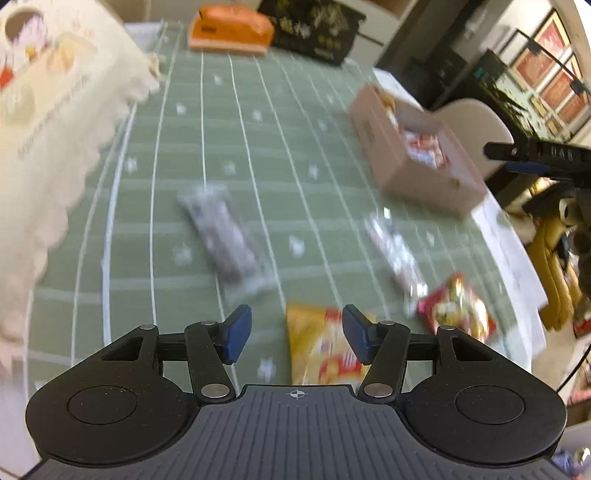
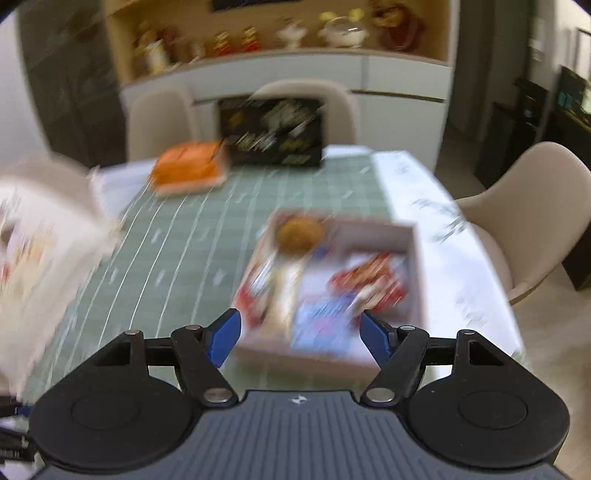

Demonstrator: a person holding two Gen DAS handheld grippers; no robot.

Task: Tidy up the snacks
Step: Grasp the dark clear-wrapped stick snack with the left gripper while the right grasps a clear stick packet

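In the left wrist view my left gripper is open and empty, just above a yellow snack bag on the green tablecloth. A grey wrapped snack bar, a white wrapped bar and a red packet lie beyond it. A cardboard box with snacks inside stands at the right. In the right wrist view my right gripper is open and empty, above the near edge of the same box, which holds red and blue packets. The frames are blurred.
An orange box and a black bag stand at the table's far end. A large white bag fills the left side. Beige chairs stand around the table. The other gripper shows at the right edge.
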